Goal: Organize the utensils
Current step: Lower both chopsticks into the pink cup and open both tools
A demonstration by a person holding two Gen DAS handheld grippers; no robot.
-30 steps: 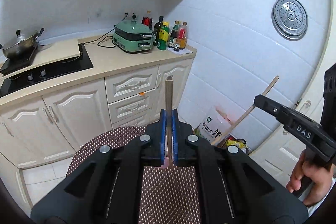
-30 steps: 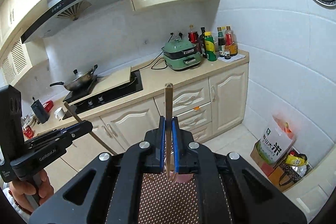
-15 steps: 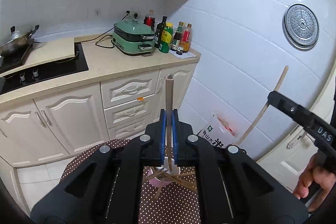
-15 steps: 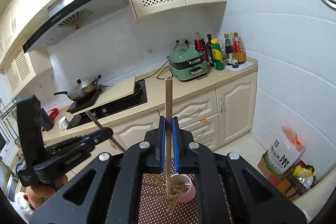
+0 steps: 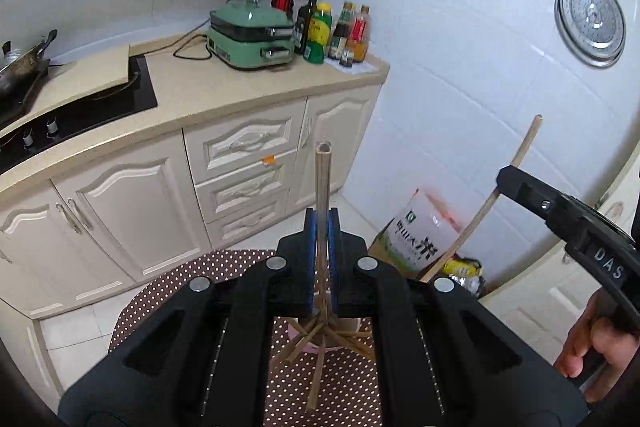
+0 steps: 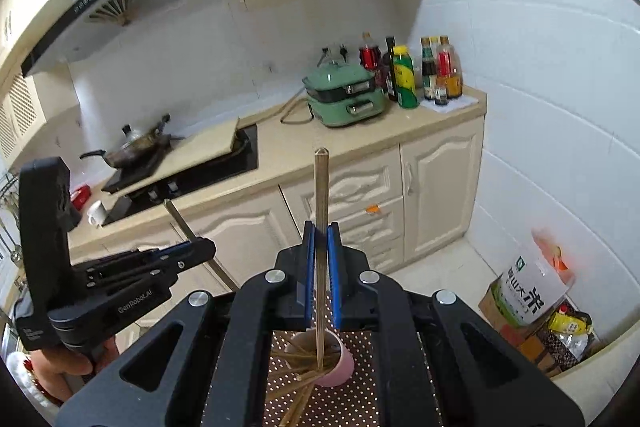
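Note:
My left gripper (image 5: 321, 259) is shut on a wooden chopstick (image 5: 322, 187) that stands upright above a pink cup (image 5: 320, 345) with several chopsticks fanned around it. My right gripper (image 6: 321, 267) is shut on another upright chopstick (image 6: 321, 195), its lower end inside the pink cup (image 6: 338, 371). The cup lies tilted on a brown dotted mat (image 6: 348, 403). Each gripper shows in the other's view, the right one (image 5: 516, 183) and the left one (image 6: 200, 251), each with its chopstick.
A kitchen counter (image 5: 192, 95) holds a green cooker (image 5: 250, 35), several bottles (image 5: 328, 31) and a stove with a wok (image 6: 136, 147). Cabinets stand below it. A rice bag (image 6: 528, 291) and boxes sit on the floor by the tiled wall.
Both grippers have risen and tipped downward, so the pink cup and loose chopsticks have come into view under them. Both still hold their chopsticks.

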